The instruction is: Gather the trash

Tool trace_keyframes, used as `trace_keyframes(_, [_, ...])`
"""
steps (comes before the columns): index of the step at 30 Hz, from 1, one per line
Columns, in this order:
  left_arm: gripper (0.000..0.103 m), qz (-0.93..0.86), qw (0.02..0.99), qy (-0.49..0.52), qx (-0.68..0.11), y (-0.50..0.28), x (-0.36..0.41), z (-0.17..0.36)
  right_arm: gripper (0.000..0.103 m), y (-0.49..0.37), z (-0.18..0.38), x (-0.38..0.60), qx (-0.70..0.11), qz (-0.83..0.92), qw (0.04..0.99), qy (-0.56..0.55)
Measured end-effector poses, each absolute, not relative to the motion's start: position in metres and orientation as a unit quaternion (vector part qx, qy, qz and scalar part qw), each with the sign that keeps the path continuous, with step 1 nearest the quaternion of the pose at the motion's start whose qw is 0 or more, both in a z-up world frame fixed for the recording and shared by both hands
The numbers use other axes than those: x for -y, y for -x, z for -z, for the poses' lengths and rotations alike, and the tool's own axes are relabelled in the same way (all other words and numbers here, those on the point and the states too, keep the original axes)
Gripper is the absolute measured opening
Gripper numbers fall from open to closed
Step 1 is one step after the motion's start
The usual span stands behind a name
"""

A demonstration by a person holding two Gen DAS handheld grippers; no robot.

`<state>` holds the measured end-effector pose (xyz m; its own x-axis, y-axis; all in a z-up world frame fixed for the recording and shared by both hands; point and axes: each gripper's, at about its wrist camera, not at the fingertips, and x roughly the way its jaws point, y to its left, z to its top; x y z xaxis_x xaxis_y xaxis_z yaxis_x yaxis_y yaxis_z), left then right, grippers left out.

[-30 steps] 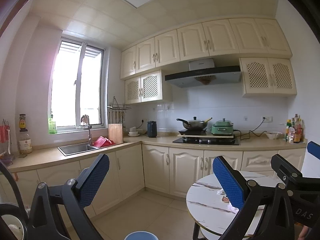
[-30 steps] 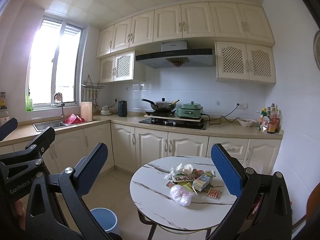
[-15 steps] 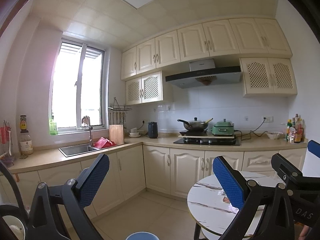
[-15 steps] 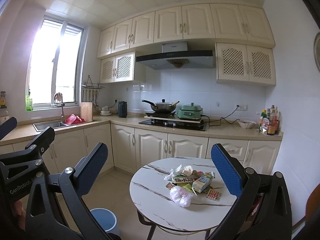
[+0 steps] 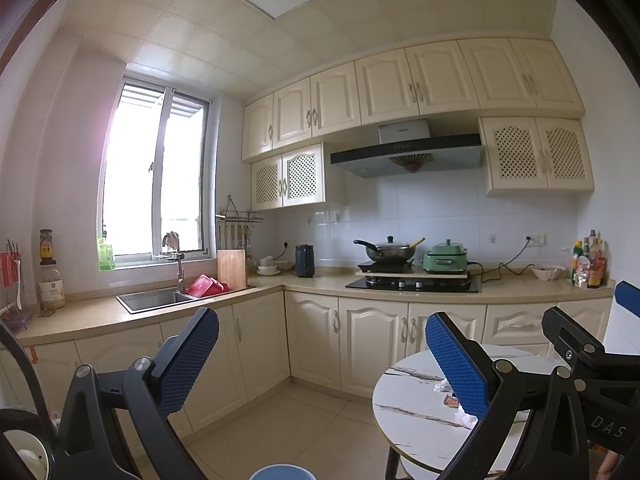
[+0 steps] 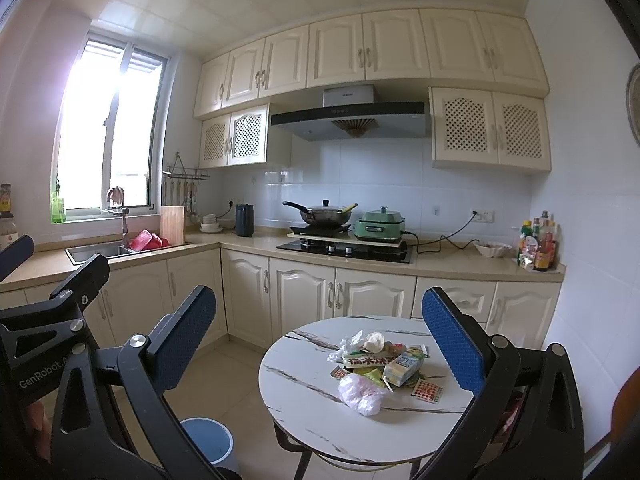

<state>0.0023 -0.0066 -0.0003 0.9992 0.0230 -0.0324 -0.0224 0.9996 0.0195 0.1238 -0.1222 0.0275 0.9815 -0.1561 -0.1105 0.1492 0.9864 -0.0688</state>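
Note:
A pile of trash lies on a round white marble table: snack wrappers, a small carton, crumpled paper and a crumpled clear plastic bag. A blue bin stands on the floor left of the table; its rim also shows in the left wrist view. My right gripper is open and empty, held in the air short of the table. My left gripper is open and empty, left of the table. A few trash scraps show past its right finger.
Cream cabinets and a beige counter run along the far and left walls, with a sink, a stove with a wok and a green cooker. Tiled floor lies between the counter and the table.
Both views have shifted very slightly; the grippers stay open and nothing has been picked up or moved.

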Motion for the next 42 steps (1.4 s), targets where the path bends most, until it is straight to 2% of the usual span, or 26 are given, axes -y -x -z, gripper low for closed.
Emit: trace_keyframes(42, [0.103,0.004,1.0,0.004,-0.022,-0.003,-0.005,-0.001,0.103,-0.116,-0.033,0.131,-0.061,0.083,0.994,0.032])
